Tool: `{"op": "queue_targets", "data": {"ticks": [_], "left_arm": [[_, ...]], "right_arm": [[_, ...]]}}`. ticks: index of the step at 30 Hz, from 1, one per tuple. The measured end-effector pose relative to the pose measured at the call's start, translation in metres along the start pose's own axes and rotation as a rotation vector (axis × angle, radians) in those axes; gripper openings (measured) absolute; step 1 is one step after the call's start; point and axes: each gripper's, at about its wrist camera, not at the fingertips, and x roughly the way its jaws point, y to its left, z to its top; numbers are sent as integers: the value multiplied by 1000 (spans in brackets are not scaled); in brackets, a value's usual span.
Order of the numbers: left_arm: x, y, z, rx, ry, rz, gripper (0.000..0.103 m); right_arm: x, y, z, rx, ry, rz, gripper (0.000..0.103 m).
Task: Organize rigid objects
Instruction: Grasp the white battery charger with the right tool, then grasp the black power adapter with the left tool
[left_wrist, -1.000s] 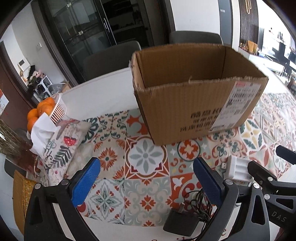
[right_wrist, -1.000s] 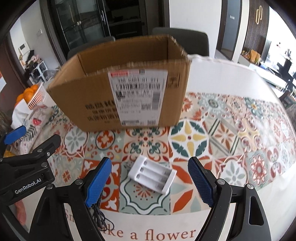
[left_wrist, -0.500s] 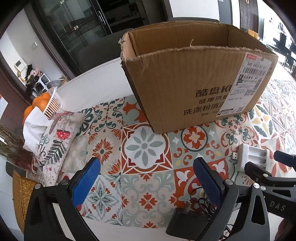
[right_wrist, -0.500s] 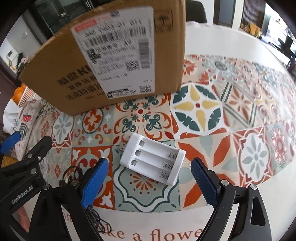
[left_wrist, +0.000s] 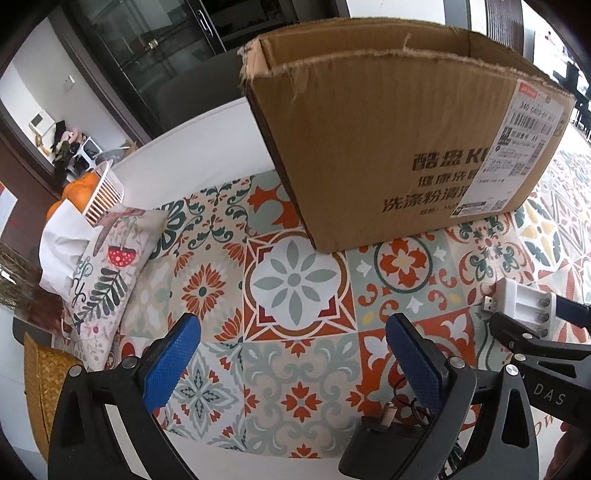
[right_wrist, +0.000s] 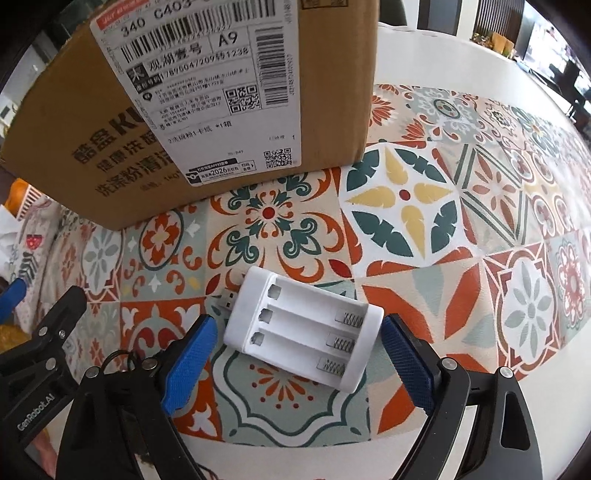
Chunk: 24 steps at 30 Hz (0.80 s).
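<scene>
A white battery charger (right_wrist: 303, 330) with three empty slots and a USB plug lies flat on the patterned tablecloth (right_wrist: 424, 229). My right gripper (right_wrist: 295, 363) is open, its blue pads on either side of the charger, close but apart from it. The charger also shows in the left wrist view (left_wrist: 524, 304), partly behind the right gripper. My left gripper (left_wrist: 291, 362) is open and empty over the cloth. A black power adapter (left_wrist: 384, 448) with a cable lies under its right finger. An open cardboard box (left_wrist: 399, 155) stands behind.
A floral cushion (left_wrist: 107, 273), a white tissue bag and a white basket of oranges (left_wrist: 86, 190) sit at the left. A woven basket (left_wrist: 40, 387) is at the lower left. The box (right_wrist: 207, 92) stands just beyond the charger.
Both grippers have moved forward and lower toward the table. The right gripper's pads now bracket the charger, which looks much larger. The box looms closer in both views.
</scene>
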Motion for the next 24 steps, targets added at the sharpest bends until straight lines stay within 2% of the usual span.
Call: {"op": "queue_targets", "data": {"ticks": [6, 12, 24], "left_arm": [[1, -1, -5, 3, 12, 10, 101], [-5, -4, -9, -1, 14, 2, 101], [-34, 3, -11, -49, -10, -53, 99]], "right_arm": [[10, 20, 0, -54, -13, -49, 87], [7, 21, -10, -69, -27, -22, 86], [-35, 21, -23, -80, -111, -29, 86]]}}
